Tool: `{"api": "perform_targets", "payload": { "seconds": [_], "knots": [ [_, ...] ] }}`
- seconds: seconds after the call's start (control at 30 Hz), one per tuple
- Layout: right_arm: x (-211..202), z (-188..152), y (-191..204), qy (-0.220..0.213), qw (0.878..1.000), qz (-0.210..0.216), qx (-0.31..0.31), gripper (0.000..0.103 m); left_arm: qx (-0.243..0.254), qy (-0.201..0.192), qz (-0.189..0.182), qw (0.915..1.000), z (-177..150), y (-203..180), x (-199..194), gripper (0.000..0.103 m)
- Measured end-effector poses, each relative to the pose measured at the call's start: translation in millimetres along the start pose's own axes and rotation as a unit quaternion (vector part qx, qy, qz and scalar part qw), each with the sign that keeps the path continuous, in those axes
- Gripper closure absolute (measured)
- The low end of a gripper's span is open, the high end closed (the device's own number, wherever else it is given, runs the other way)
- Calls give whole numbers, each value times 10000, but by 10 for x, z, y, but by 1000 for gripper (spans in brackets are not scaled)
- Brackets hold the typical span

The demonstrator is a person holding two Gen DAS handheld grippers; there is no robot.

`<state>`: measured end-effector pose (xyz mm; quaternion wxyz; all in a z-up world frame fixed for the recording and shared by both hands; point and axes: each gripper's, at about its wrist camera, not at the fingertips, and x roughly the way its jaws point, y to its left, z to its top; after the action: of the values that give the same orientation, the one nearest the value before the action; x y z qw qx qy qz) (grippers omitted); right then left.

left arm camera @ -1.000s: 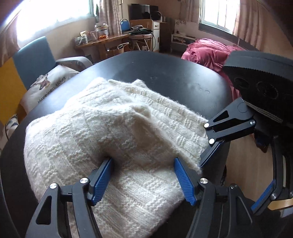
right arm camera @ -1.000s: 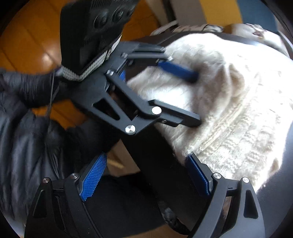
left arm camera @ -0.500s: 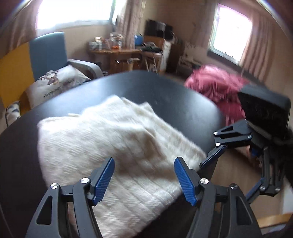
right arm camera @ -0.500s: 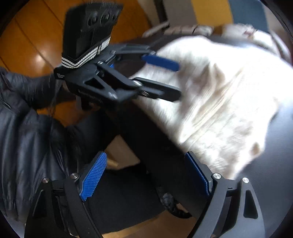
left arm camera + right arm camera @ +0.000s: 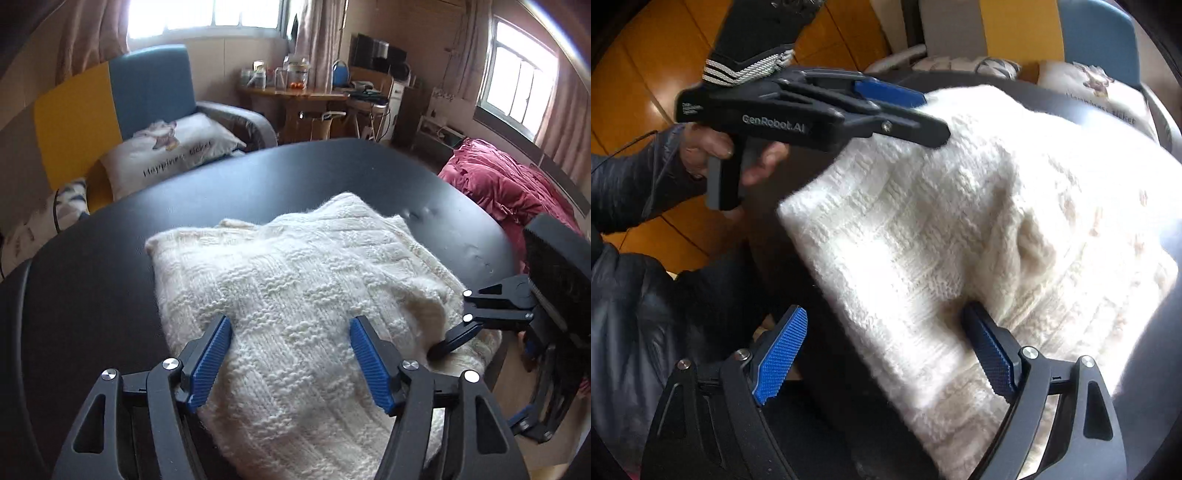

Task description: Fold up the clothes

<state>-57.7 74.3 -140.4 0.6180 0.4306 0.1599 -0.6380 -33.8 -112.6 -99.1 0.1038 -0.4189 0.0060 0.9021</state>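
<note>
left wrist view: the left gripper [image 5: 290, 354] fills the bottom of the frame, its blue pads spread wide and empty over a folded cream knit sweater [image 5: 295, 295]. the sweater lies at the centre of a round black table [image 5: 314, 177]. at the right edge the right gripper [image 5: 458, 332] touches the sweater's bunched right side. an armchair [image 5: 147, 92] with a pillow [image 5: 170, 147] sits upper left, red bedding [image 5: 506, 188] at right.

right wrist view: the right gripper [image 5: 886, 354] at the bottom is spread wide, its right-hand pad pressed into the sweater [image 5: 960, 221], its left-hand pad clear of it. the left gripper [image 5: 916, 110] reaches in from the upper left, held by a hand [image 5: 727, 155]. the sweater covers the centre and right.
</note>
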Motion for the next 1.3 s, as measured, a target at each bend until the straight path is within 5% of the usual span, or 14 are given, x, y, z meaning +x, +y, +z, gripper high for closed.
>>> {"api": "perform_targets", "payload": {
  "seconds": [0.23, 0.37, 0.47, 0.73, 0.83, 1.03, 1.2, 1.3],
  "knots": [
    [-412, -8, 96, -55, 9993, -371, -76, 14, -122, -387, -194, 9990, 210, 19, -242, 35],
    [-788, 27, 89, -798, 9965, -241, -93, 14, -96, -474, -28, 9988, 325, 34, -231, 35],
    [-699, 383, -143, -996, 9942, -397, -107, 14, -341, -381, 121, 9986, 325, 129, -142, 35],
    [-105, 612, -807, -84, 9979, -544, 355, 14, -919, 82, 183, 9956, 122, 449, 176, 31],
    [64, 643, -995, 213, 9969, -583, 491, 2, -987, 4, 116, 9951, 104, 491, 156, 31],
    [-161, 746, -775, -104, 9959, -853, 271, 2, -1085, -501, 205, 9926, 199, 566, -124, 32],
    [-364, 873, -441, -691, 9923, -1022, -51, 2, -961, -407, 262, 9942, 164, 496, -90, 32],
    [-235, 1047, -452, -686, 9927, -967, -228, 2, -752, -269, 289, 9964, 102, 377, -3, 32]
  ]
}}
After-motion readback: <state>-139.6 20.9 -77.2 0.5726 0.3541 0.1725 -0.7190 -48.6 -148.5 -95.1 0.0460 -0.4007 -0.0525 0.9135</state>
